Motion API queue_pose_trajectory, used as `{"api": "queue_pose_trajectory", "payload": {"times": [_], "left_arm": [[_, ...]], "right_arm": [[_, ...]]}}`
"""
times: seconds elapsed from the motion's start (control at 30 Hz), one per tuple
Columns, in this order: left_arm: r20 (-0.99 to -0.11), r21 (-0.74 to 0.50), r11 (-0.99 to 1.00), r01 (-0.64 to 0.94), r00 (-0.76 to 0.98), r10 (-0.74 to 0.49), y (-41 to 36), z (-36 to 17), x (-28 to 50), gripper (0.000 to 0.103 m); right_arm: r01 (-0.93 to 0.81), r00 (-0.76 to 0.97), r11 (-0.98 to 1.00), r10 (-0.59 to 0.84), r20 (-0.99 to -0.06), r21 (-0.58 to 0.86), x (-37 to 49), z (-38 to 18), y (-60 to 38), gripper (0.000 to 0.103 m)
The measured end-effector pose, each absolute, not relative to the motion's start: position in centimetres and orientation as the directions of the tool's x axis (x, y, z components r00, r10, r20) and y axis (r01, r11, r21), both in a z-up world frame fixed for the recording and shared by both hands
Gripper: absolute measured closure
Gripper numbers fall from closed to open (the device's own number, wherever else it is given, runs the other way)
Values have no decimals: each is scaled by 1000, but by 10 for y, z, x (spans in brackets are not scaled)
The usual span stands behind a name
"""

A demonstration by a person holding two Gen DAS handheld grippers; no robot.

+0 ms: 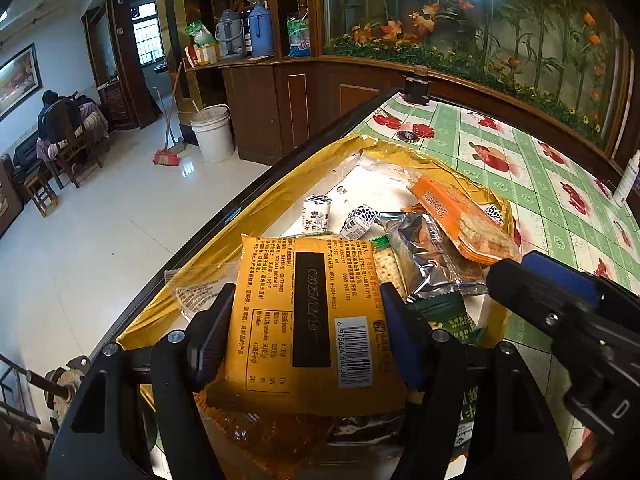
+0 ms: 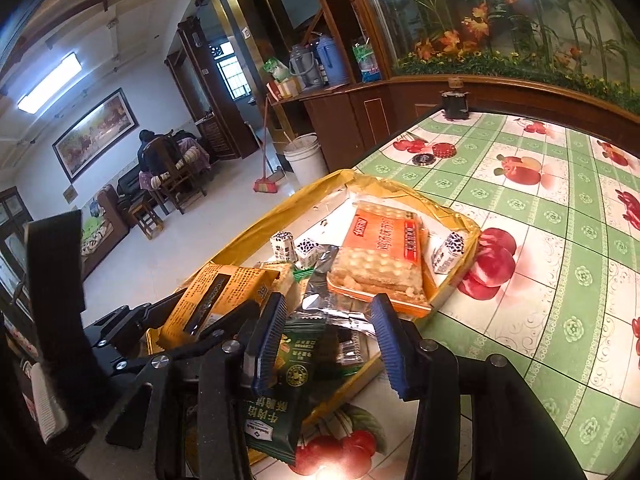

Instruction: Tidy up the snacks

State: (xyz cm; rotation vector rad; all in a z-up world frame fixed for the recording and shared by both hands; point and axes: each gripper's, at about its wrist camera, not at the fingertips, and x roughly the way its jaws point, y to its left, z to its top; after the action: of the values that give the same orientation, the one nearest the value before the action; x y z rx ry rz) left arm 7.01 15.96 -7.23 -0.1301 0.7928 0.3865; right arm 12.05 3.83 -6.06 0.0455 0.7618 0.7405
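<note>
1. Right now my left gripper squeezes the flat yellow plastic snack packet by both long edges, above the shiny gold tray.
2. It feels light, crinkly and slippery, and the crackers inside could break, so I hold gently.
3. My right gripper is half open and holds nothing; the dark green foil packet lies between its fingers.

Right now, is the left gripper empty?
No, the left gripper is clamped on a yellow snack packet, its pads pressing both sides above the tray.
</note>
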Motion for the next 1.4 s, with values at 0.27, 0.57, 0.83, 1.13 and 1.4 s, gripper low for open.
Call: {"api": "queue_pose_trajectory", "payload": {"times": [0.27, 0.57, 0.83, 1.13, 1.4], "left_arm": [[-699, 18, 918, -396, 652, 295, 161, -61, 62, 29], [-652, 64, 921, -384, 682, 330, 144, -42, 41, 23], [-645, 47, 913, -406, 685, 338, 146, -35, 18, 21], [-616, 32, 912, -410, 711, 341, 151, -28, -23, 21], [-601, 50, 927, -372, 730, 325, 145, -26, -52, 21]], "right_arm": [[-566, 508, 762, 623, -594, 315, 116, -56, 19, 56], [-557, 518, 767, 621, -588, 319, 102, -49, 5, 54], [-599, 488, 741, 638, -596, 303, 82, -45, 3, 35], [-683, 480, 698, 651, -588, 216, 50, -35, 1, 22], [-752, 441, 641, 661, -607, 152, 28, -32, -1, 18]]}}
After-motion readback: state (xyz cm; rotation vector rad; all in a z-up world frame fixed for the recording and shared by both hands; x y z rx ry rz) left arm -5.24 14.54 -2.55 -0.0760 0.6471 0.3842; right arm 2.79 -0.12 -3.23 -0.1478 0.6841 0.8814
